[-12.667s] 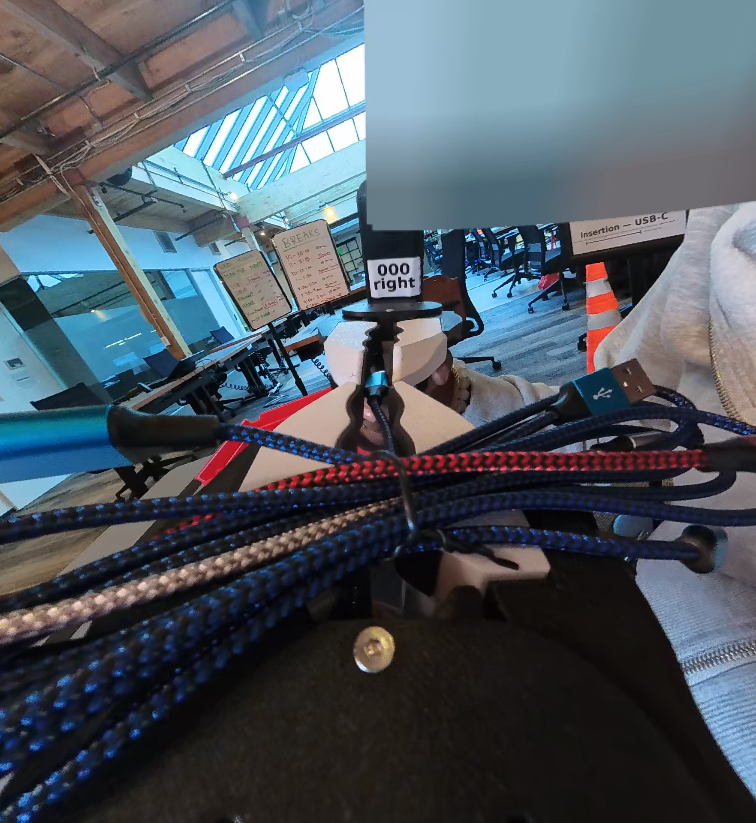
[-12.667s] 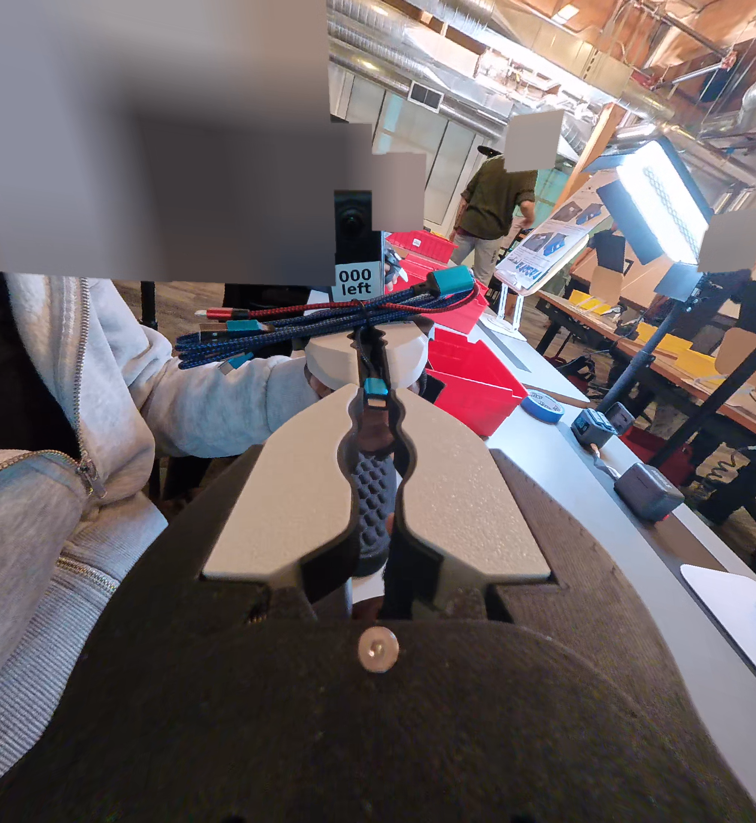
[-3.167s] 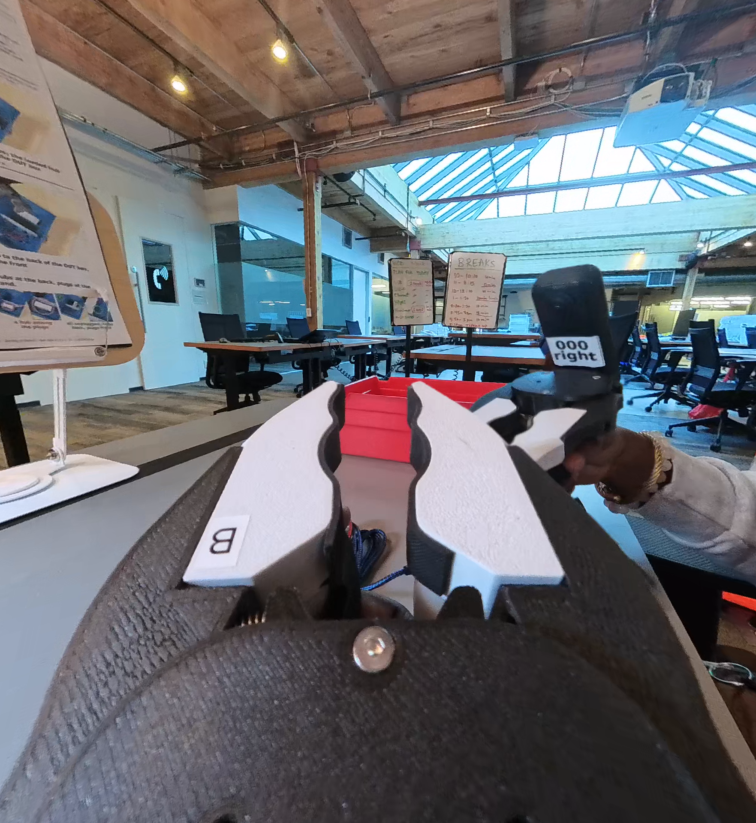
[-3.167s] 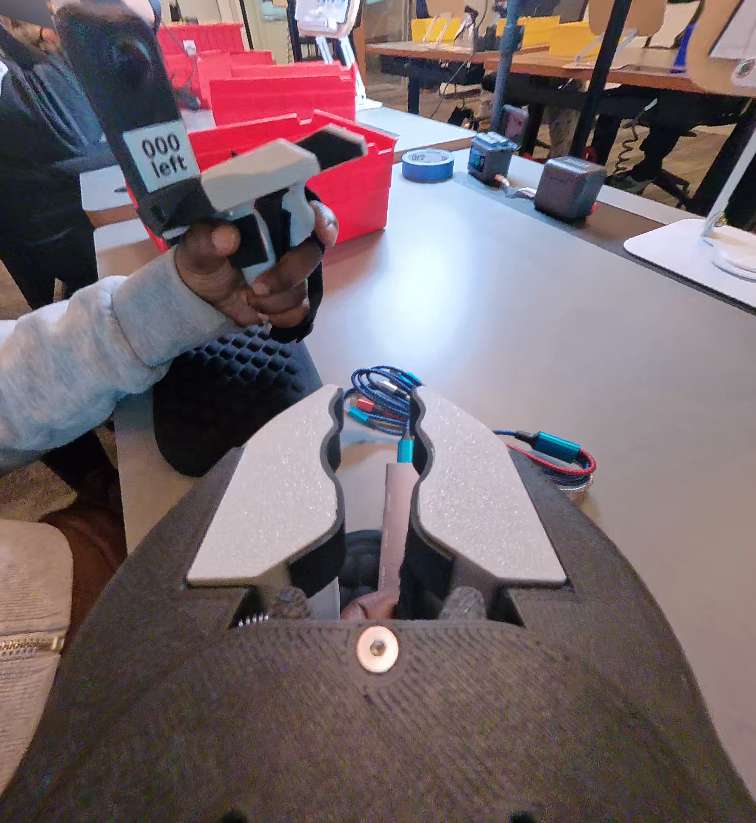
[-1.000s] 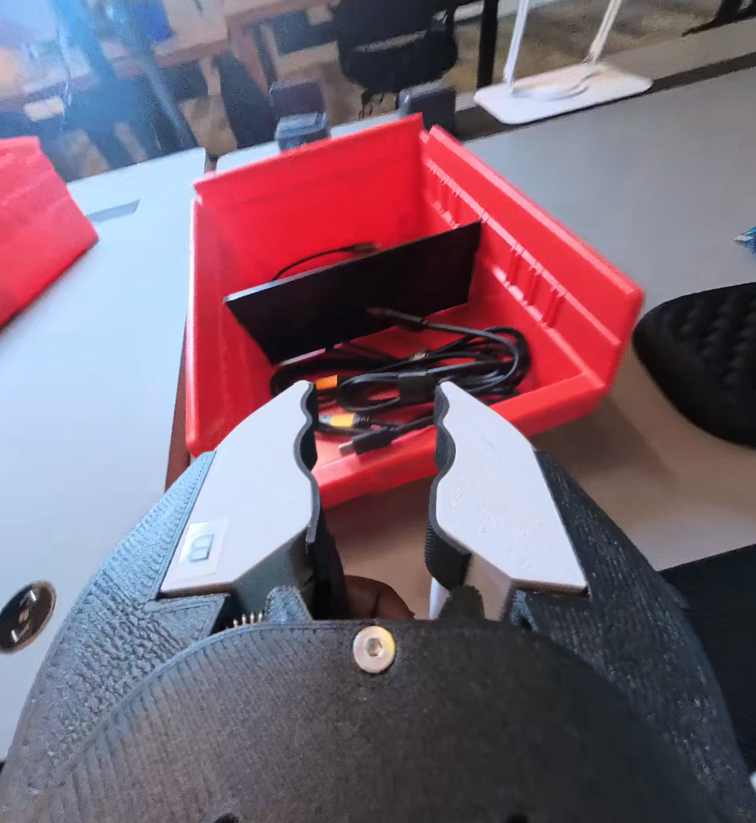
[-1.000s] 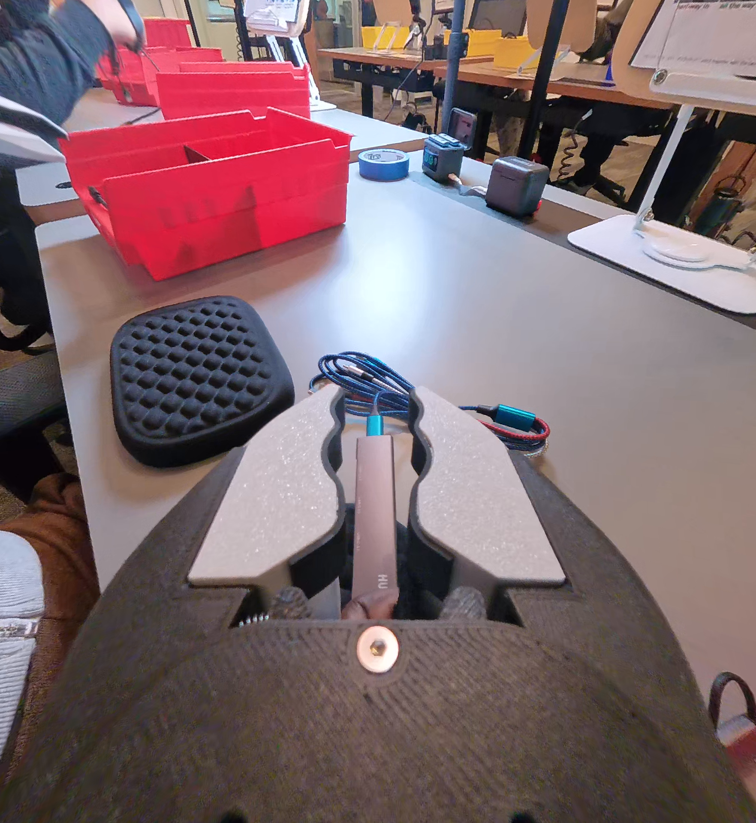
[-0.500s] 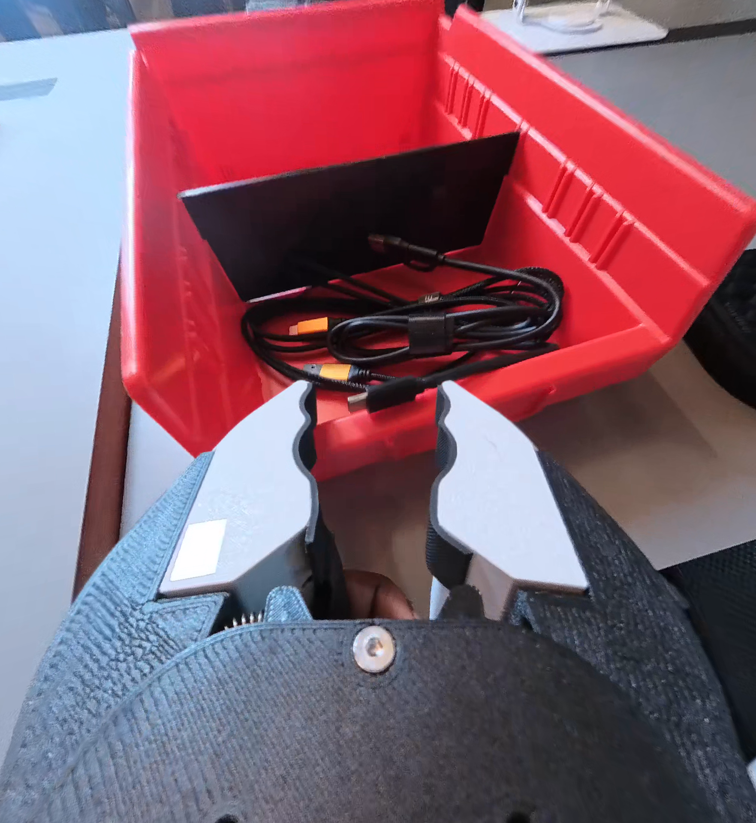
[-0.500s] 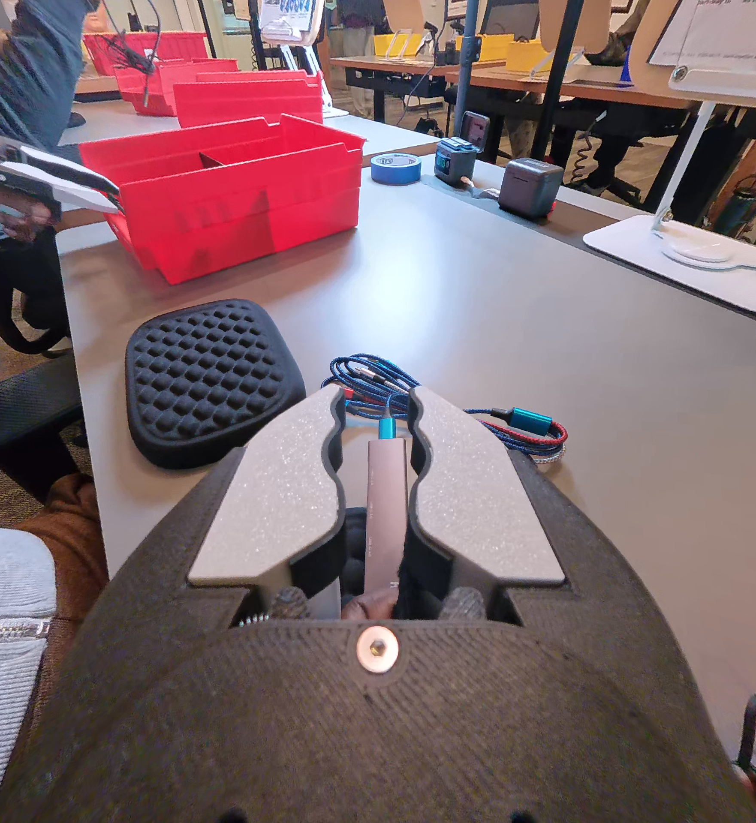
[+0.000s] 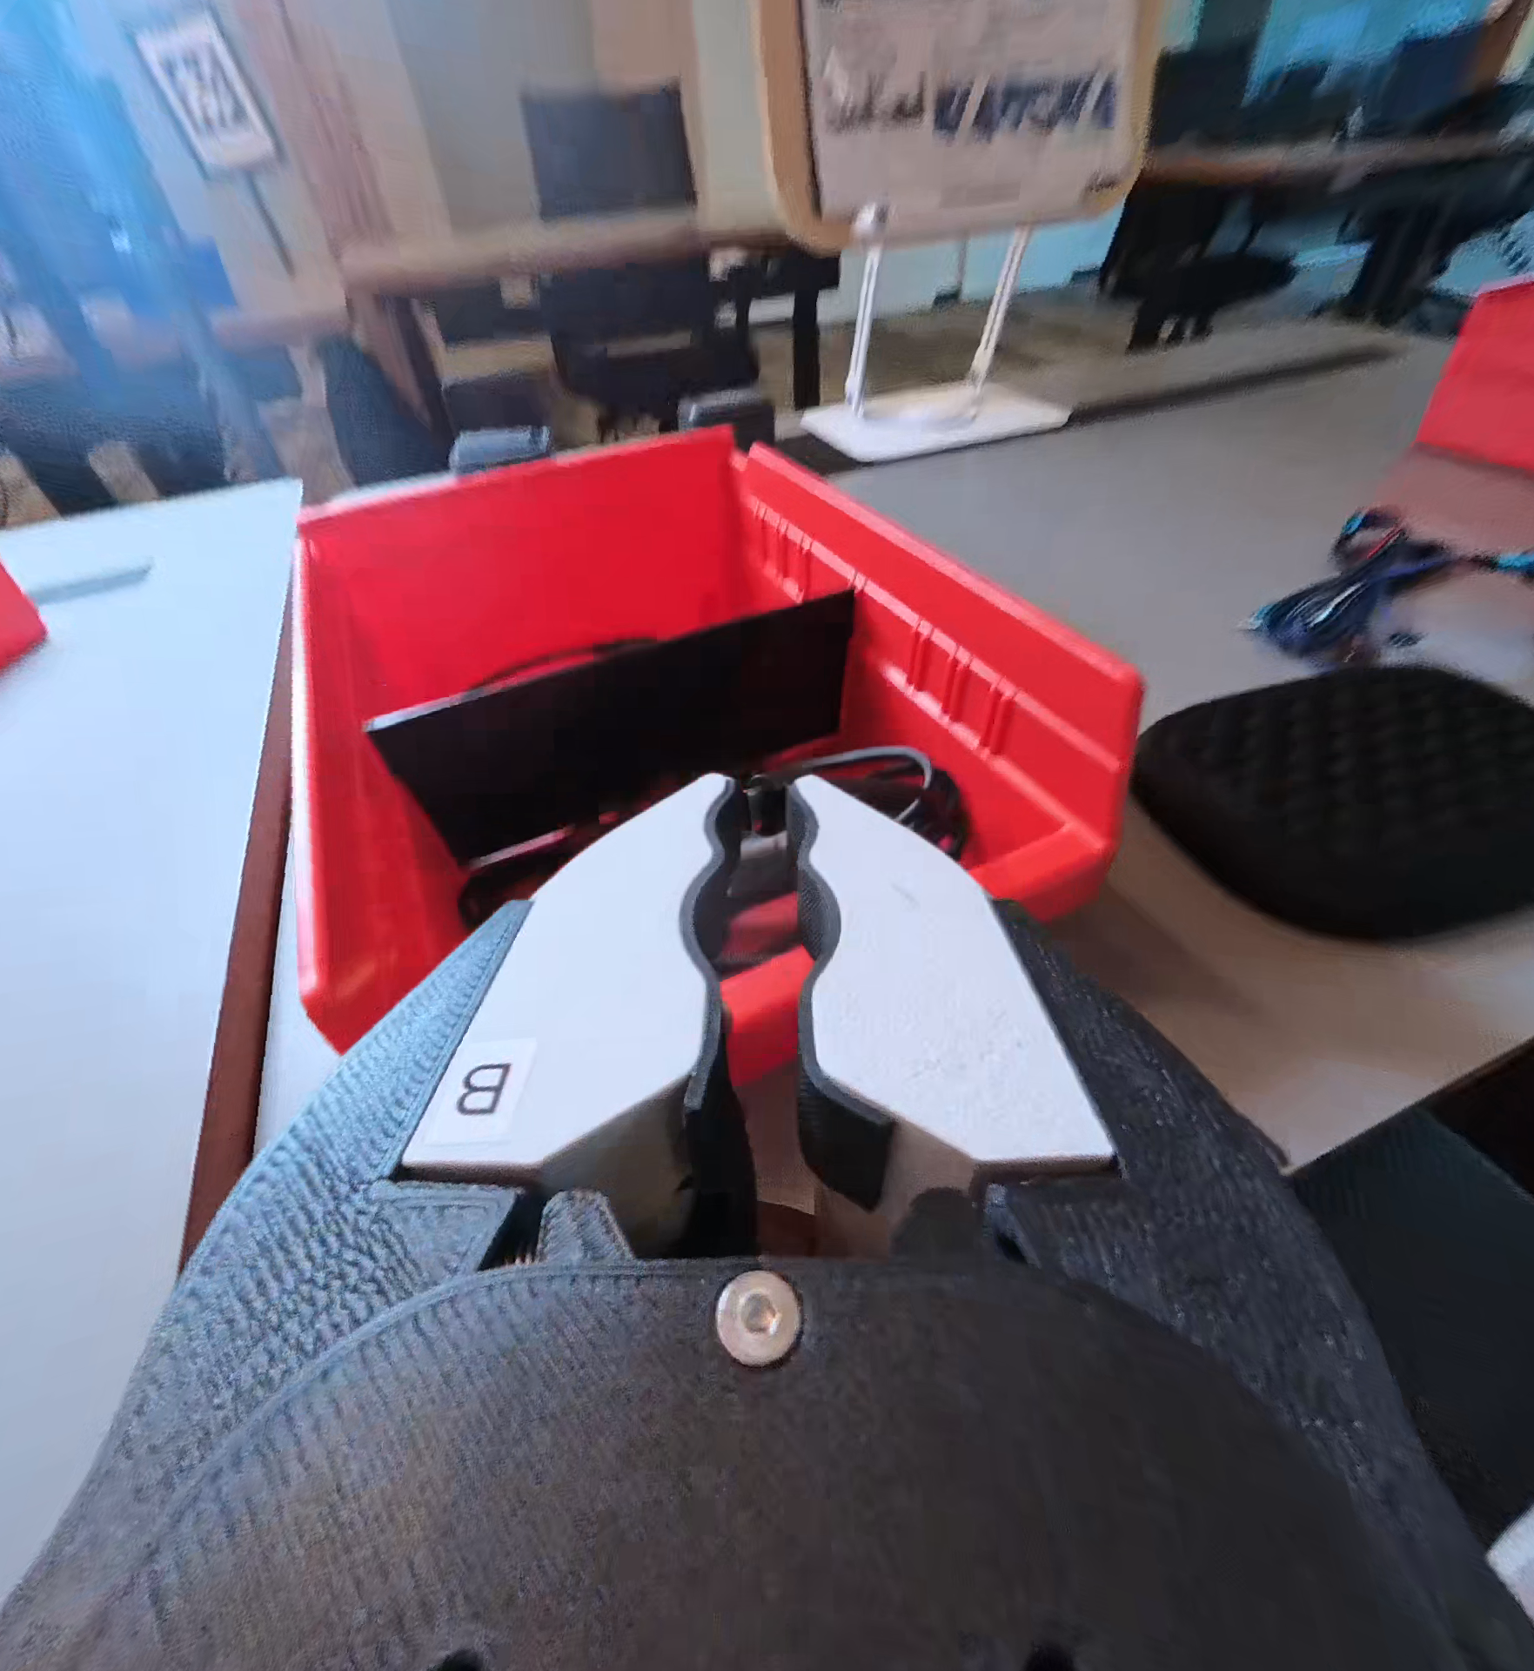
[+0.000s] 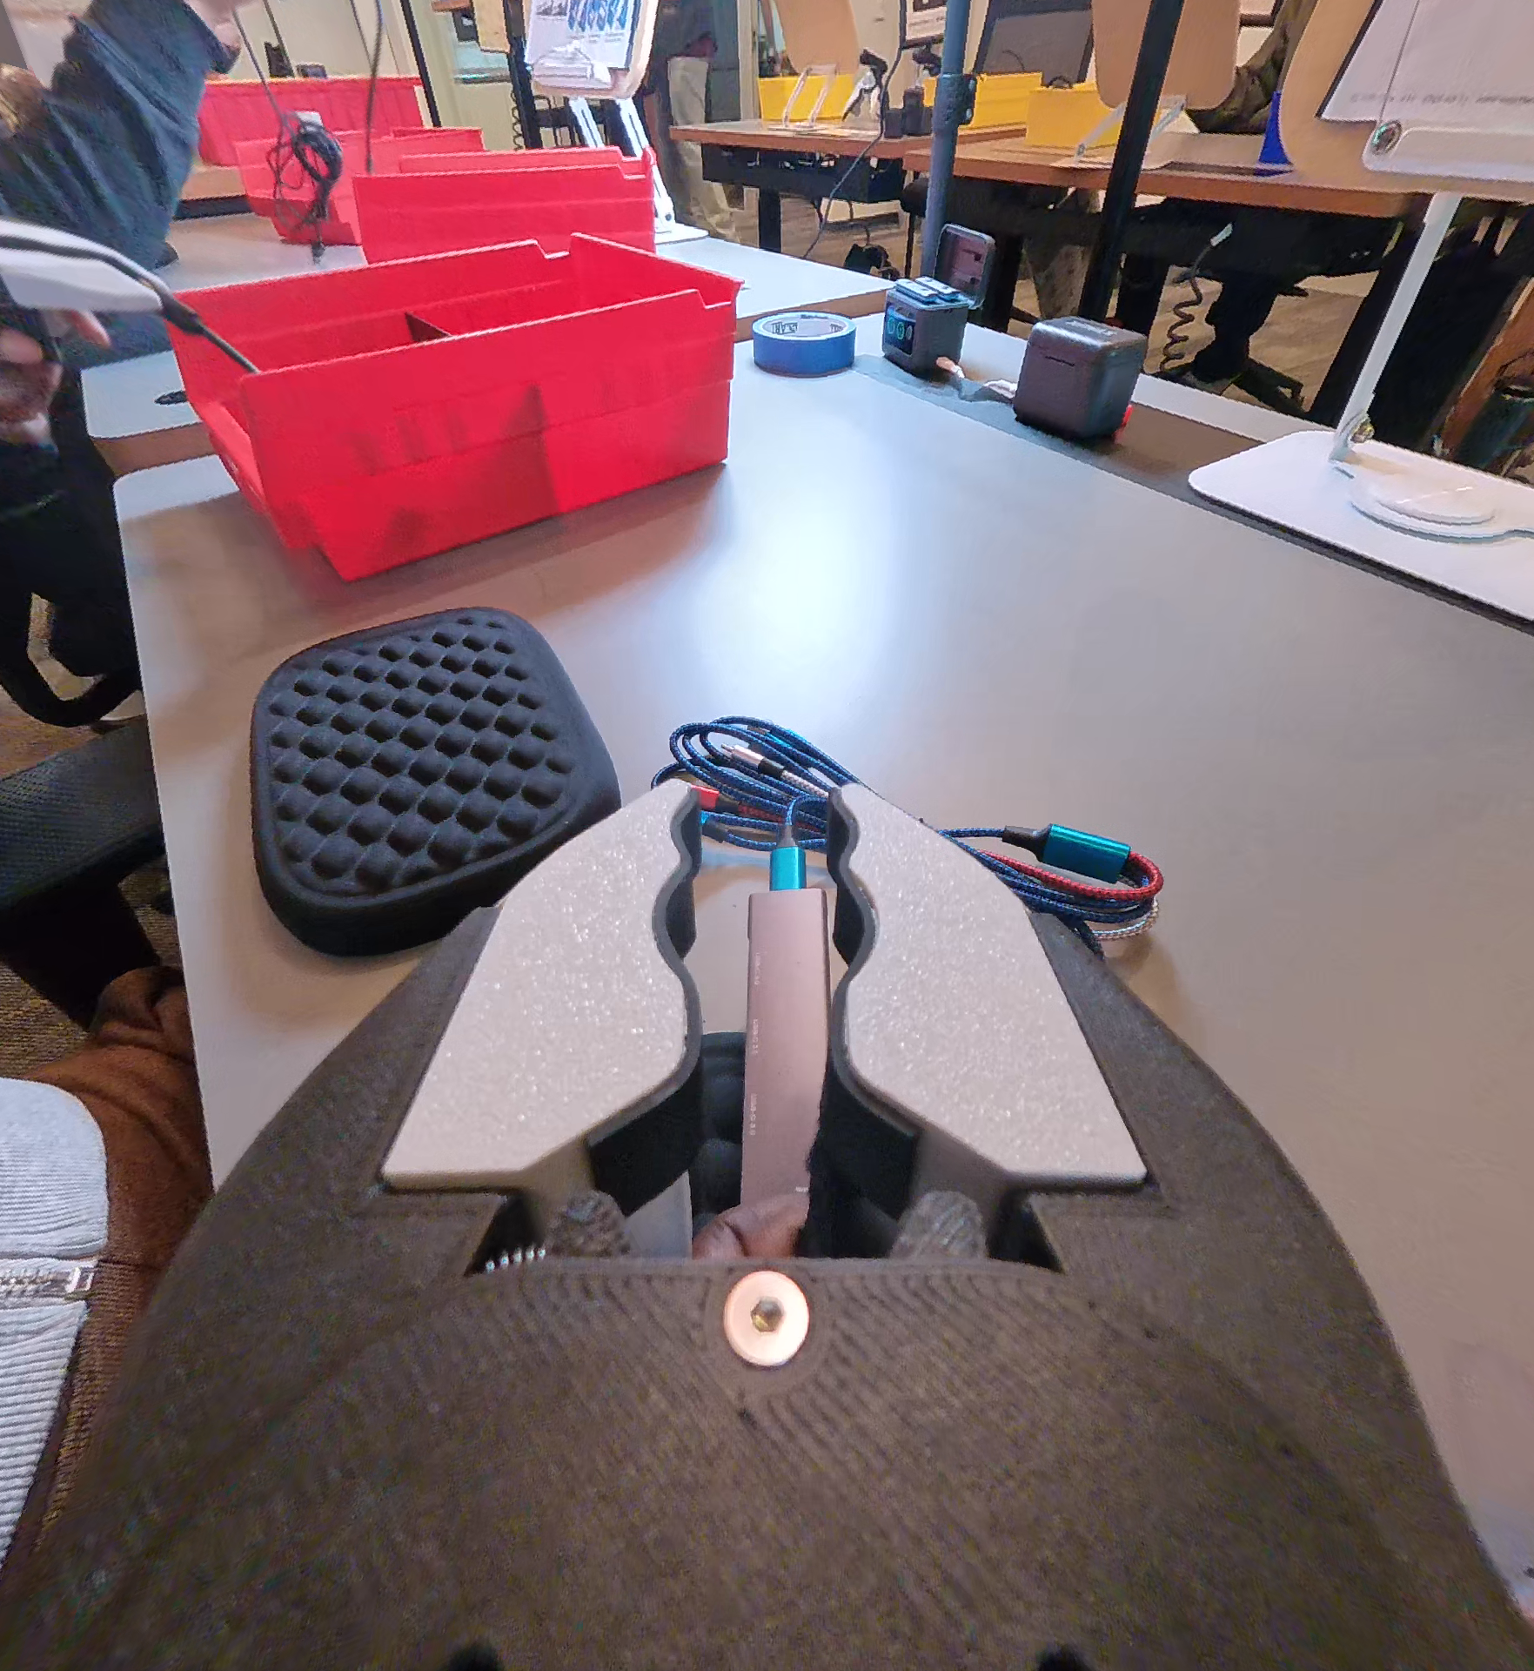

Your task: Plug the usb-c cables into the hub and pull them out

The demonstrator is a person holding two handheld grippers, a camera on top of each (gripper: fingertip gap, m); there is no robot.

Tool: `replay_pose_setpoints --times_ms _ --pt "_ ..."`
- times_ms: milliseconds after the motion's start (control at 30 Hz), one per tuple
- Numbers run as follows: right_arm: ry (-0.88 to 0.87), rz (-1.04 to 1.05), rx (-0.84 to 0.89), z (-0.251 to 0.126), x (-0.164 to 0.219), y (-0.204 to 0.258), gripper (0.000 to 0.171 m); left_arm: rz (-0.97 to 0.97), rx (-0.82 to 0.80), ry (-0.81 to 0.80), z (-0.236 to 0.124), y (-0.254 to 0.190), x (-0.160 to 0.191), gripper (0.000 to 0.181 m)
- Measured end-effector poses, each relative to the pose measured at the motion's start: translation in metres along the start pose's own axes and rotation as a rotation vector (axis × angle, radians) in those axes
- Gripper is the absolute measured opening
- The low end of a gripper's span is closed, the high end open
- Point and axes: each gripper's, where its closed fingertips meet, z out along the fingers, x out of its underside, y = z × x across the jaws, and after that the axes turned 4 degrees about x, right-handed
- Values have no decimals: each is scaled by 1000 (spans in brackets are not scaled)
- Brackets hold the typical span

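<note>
Over the red bin (image 9: 998, 669), left gripper (image 9: 756, 805) pinching a black cable (image 9: 917, 787); right gripper (image 10: 763, 805) clamping the hub (image 10: 786, 1013) (cable plugged).

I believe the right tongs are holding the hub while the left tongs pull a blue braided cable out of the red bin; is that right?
Not quite: the cable the left tongs have pinched in the red bin is black, as the left wrist view shows. The blue braided cables lie on the table. The right tongs do hold the hub.

Grey tabletop (image 10: 1061, 633) occupies the foreground. Behind it stand wooden desks (image 10: 835, 136) carrying yellow bins (image 10: 1052, 113). Black pole (image 10: 948, 118) rises beyond the tabletop. Brown carpeted floor (image 10: 31, 1013) lies left of the tabletop.
</note>
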Motion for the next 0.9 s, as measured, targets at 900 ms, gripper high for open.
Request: replay_pose_setpoints --times_ms 900 --pt "-234 -281 -80 -26 -98 57 27 24 55 -922 -9 -93 -214 6"
